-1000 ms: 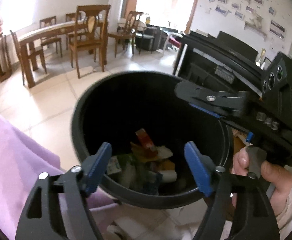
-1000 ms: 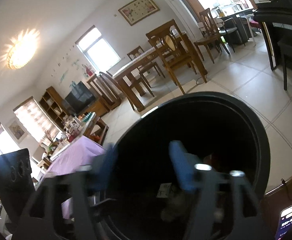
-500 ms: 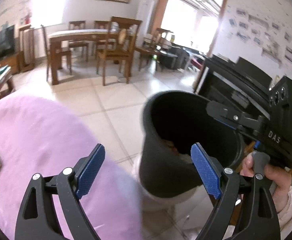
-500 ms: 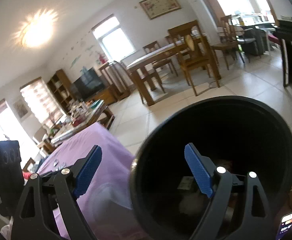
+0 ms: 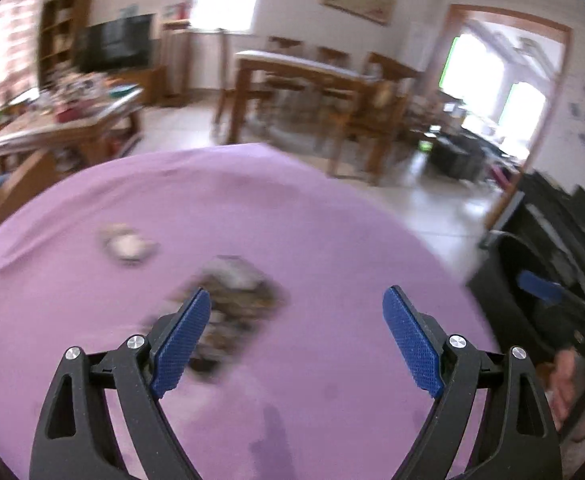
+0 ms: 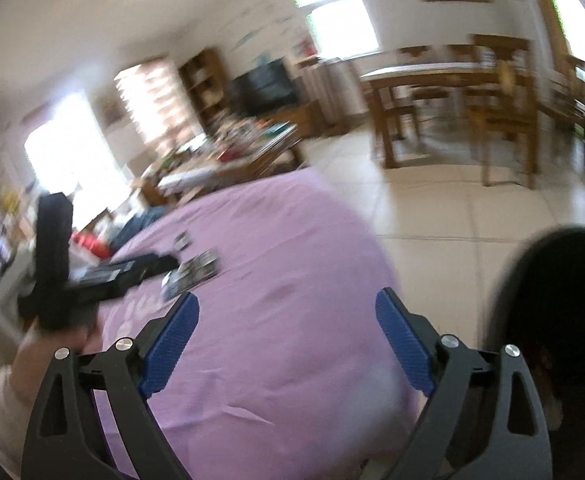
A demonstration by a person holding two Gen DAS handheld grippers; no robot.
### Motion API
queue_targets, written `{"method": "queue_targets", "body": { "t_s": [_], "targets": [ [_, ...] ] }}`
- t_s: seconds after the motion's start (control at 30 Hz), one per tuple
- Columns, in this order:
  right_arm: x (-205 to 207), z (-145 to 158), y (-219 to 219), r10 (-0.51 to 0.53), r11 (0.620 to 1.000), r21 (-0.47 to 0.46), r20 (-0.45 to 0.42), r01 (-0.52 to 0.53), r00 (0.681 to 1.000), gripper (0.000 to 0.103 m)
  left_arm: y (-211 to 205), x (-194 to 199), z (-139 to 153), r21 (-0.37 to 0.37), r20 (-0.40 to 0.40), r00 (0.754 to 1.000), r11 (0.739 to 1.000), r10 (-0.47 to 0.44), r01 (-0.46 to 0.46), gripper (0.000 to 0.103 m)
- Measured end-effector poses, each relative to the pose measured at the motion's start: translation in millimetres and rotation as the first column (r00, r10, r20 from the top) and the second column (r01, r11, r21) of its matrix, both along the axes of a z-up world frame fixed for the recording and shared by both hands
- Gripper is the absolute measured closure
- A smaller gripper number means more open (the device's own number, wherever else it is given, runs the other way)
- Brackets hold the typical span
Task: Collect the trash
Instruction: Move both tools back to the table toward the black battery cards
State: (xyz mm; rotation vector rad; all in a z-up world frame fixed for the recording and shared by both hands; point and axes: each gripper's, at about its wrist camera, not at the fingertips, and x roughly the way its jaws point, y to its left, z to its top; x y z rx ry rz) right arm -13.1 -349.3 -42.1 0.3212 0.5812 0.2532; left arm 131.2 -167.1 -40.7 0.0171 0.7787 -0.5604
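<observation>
Left gripper (image 5: 296,332), jaws wide and empty, is hovering over purple tablecloth (image 5: 332,232); dark wrapper pile (image 5: 232,296) is lying just ahead, toward its left finger. Right gripper (image 6: 288,336), also spread and empty, is sitting farther off, beside black bin (image 6: 564,320) at cloth's right edge. Left is nearer.
</observation>
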Motion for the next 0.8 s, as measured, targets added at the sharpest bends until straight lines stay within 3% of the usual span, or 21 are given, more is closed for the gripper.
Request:
{"method": "queue_targets", "body": {
  "t_s": [0.17,0.37,0.6,0.8],
  "targets": [
    [46.3,1.0,54.8,0.185,0.981,-0.052,-0.054,-0.188,0.981,0.009,45.1,53.4,-5.6,0.102,-0.019,0.998,0.993,0.055,-0.053,0.016],
    [100.4,-7.1,115.6,0.334,0.929,-0.120,-0.128,-0.349,0.934,0.006,68.8,109.6,-18.4,0.212,-0.051,0.998,0.977,0.026,-0.015,0.016],
    [142.0,-25.8,155.6,0.416,0.870,-0.180,-0.233,-0.459,0.879,0.006,66.0,140.6,-33.1,0.247,-0.073,0.995,0.965,-0.067,0.083,0.016],
    [147.5,-34.1,176.1,0.410,0.826,-0.295,-0.273,-0.481,0.871,0.005,52.7,145.0,-37.1,0.268,-0.065,0.989,0.953,-0.131,0.144,0.015]
  ]
}}
